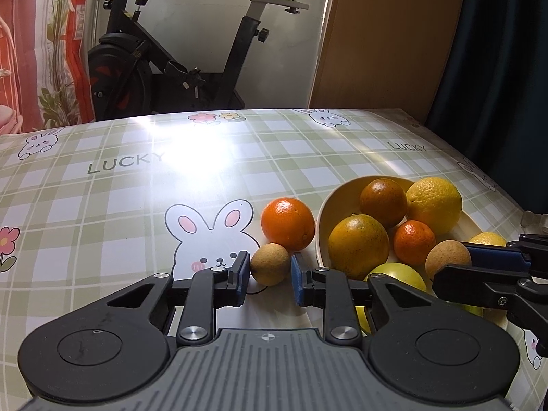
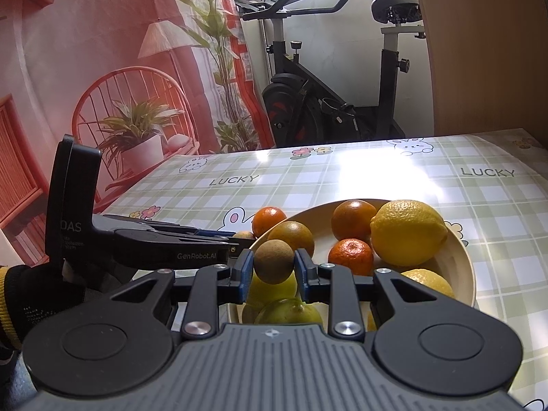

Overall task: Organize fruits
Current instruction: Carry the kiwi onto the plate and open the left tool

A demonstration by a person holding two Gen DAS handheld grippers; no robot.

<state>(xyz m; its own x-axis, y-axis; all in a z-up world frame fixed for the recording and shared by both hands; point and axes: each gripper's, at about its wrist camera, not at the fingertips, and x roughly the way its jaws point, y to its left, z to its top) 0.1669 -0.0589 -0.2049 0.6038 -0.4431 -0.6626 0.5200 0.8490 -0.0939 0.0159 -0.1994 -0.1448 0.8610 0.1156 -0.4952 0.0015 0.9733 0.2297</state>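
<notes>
Holding a small brown fruit (image 2: 275,262) between the blue pads (image 2: 246,269), my right gripper (image 2: 274,267) is clenched on it above the near part of the bowl (image 2: 462,260). This fruit is round, dull and rough, so I cannot tell any long axis or pointing direction.

My left gripper (image 1: 268,275) is released, its jaws standing apart around a second brown fruit (image 1: 270,264) which lies on the tablecloth (image 1: 137,205). The left pad (image 1: 244,274) is touching or nearly touching it; on the right side I see a gap. Just behind it an orange (image 1: 287,224) sits on the cloth, close beside the bowl rim (image 1: 320,226).

Inside the bowl I see a big lemon (image 2: 407,233) with its long axis lying across, tip to the right, a dark orange (image 2: 354,219), a small mandarin (image 2: 351,257), a speckled orange (image 2: 296,236), a second lemon (image 2: 428,281) and green fruits (image 2: 287,310) at the near side. The bowl is quite full.

To the left and far side the cloth is free, with strong glare in the middle. The far table edge is well apart, and an exercise bike (image 1: 164,68) stands behind it.
</notes>
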